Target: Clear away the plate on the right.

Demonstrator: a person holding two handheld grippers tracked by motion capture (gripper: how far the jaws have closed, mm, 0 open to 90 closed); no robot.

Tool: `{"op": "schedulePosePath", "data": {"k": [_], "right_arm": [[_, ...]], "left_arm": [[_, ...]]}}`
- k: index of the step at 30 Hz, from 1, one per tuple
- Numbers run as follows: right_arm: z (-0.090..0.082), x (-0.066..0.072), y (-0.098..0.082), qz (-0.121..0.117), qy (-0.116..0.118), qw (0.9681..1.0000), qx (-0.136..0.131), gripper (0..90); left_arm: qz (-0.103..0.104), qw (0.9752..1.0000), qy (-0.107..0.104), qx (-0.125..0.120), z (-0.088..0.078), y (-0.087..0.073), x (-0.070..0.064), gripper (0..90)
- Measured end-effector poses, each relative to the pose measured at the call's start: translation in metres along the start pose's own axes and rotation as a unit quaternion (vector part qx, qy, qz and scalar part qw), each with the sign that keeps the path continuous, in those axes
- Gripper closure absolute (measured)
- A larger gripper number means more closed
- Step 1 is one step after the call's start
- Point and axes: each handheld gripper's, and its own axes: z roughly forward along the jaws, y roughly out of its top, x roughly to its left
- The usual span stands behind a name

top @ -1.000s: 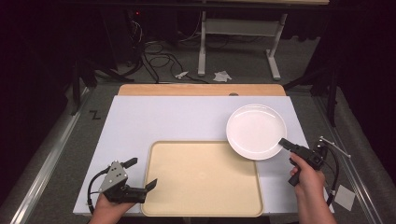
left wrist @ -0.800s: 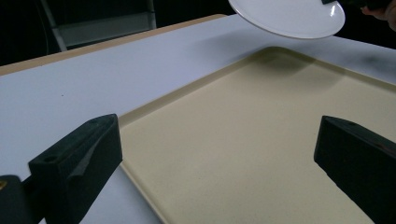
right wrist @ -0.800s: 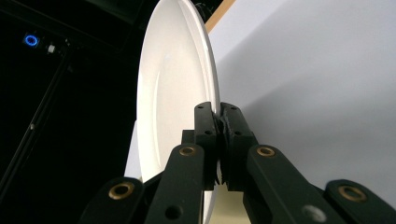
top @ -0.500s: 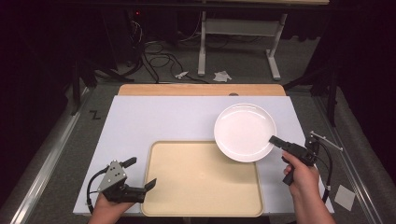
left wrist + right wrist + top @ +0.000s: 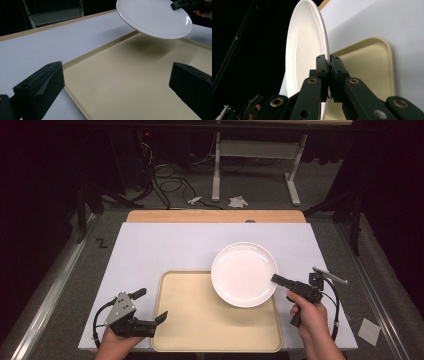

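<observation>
Left gripper (image 5: 149,310): rests at the near left corner of the flat beige plastic tray (image 5: 200,330), jaws spread wide with nothing between them; it has stayed put over the last second.
Right gripper (image 5: 276,279): pinched tight on the near right rim of the round white ceramic plate (image 5: 244,274).
Plate position: lifted clear of the tray (image 5: 130,82), casting a shadow on it, hanging over the tray's far right corner.
Change: a second ago the plate was farther right, over the white tabletop (image 5: 165,245); it has travelled left toward the tray.
Meaning: likely mid-carry, with lowering and release onto the tray yet to come.
</observation>
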Motion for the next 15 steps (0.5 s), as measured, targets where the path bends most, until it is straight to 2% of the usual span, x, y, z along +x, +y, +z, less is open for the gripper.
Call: {"op": "schedulePosePath", "data": {"k": [15], "right_arm": [[0.017,0.013,-0.018,-0.022,0.009,0.9987,0.046,88.5]], "left_arm": [[0.002,1.0,0.001,-0.004,-0.003,0.002,0.0,0.3]]}}
